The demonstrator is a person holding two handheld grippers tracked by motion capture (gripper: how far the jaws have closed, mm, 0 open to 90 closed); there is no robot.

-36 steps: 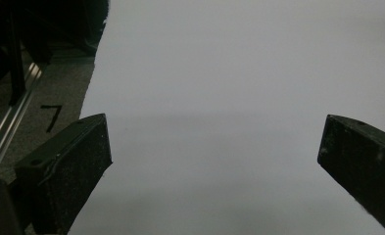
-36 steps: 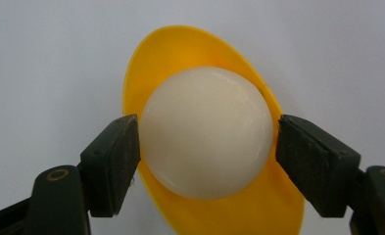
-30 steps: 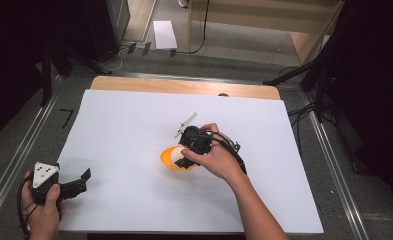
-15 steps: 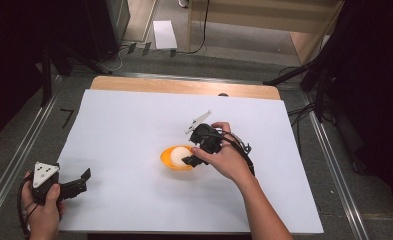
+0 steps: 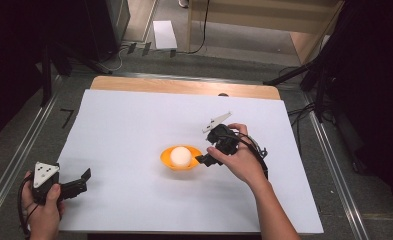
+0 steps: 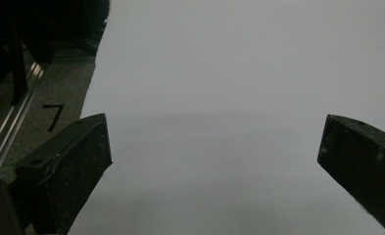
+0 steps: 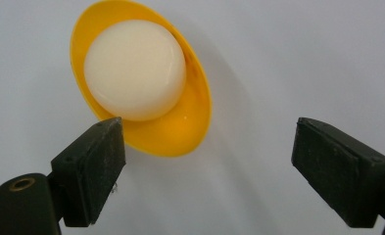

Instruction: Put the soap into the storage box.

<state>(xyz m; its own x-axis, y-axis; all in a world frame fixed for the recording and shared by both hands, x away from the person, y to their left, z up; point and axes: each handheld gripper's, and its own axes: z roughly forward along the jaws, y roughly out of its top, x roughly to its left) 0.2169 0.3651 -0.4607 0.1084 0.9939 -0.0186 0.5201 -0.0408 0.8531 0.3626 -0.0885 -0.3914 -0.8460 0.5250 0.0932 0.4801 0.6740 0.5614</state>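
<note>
The right gripper [image 5: 207,159], jaws wide apart and empty, hovers just right of the orange bowl [image 5: 170,163] at frame centre, which holds a white ball [image 5: 181,156]. The placing looks done; next likely calls for withdrawing. The left gripper [image 5: 82,181] rests open, lower left.

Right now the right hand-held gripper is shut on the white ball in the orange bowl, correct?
No. The right hand-held gripper is open, beside the orange bowl; the white ball sits free inside, as the right gripper view shows.
</note>
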